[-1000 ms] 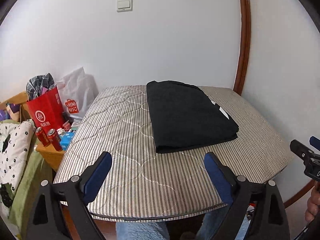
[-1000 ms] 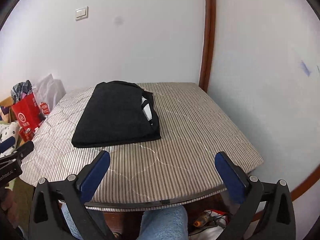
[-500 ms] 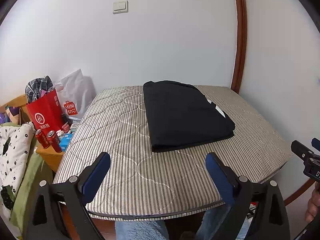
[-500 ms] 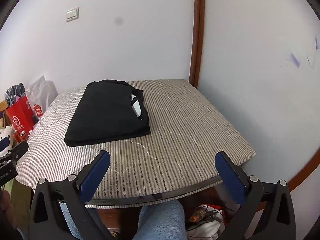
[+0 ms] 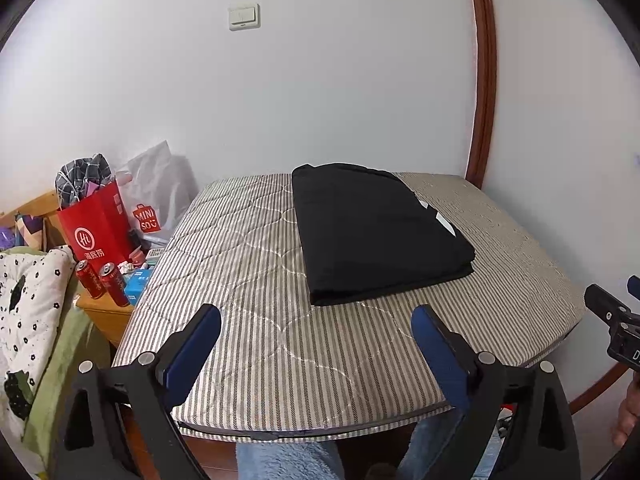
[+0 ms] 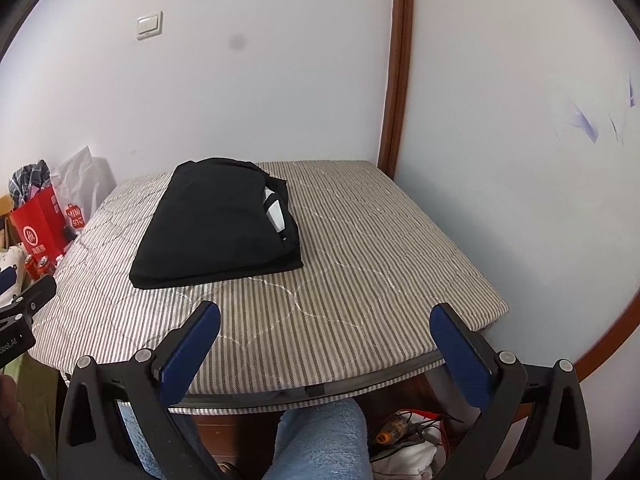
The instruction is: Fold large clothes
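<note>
Pulled back w/ both: left gripper [image 5: 316, 344] & right gripper [image 6: 326, 344] spread wide, empty. Black garment [image 5: 376, 232] sat folded mid-frame on mattress [image 5: 248, 340], smaller than before; fold prob. done.

**Two cameras looked across the same bed**

Each camera sat on a gripper, low by the near edge of the striped mattress [image 5: 256, 264], facing the white wall. The left view stood more to the left and caught the red bag [image 5: 98, 226]. The right view stood rightward. Both showed the folded black garment [image 6: 218, 220], a little way off.
</note>
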{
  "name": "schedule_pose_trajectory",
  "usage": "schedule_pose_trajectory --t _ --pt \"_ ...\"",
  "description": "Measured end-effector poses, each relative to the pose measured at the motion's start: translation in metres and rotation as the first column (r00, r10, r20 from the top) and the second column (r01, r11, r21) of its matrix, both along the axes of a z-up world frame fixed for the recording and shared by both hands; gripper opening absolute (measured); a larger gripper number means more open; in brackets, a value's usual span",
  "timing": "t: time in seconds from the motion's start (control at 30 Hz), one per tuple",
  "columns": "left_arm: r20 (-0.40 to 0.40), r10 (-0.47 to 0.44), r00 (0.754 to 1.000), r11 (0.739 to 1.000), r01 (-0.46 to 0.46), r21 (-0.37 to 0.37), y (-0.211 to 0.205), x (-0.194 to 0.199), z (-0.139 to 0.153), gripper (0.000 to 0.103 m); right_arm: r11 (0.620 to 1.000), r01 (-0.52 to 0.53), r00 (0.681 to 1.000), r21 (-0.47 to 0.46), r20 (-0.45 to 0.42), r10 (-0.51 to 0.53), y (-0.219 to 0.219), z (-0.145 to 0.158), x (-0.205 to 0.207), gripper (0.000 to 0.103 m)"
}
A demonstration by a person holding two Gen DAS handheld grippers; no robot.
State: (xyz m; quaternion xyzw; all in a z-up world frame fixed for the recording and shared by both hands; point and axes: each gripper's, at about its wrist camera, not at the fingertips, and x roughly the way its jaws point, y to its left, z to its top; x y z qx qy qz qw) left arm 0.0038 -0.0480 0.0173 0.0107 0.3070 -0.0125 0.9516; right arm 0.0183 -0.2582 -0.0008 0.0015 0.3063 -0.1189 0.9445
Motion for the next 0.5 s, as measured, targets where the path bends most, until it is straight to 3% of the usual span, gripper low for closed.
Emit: schedule_pose_trajectory --t 0.5 --pt "-0.001 0.001 1.0 1.0 -0.001 -0.002 0.0006 -0.0002 0.0013 0.096 1.0 -0.01 1.0 -0.012 0.004 0.01 0.0061 0.0022 -0.0021 0.103"
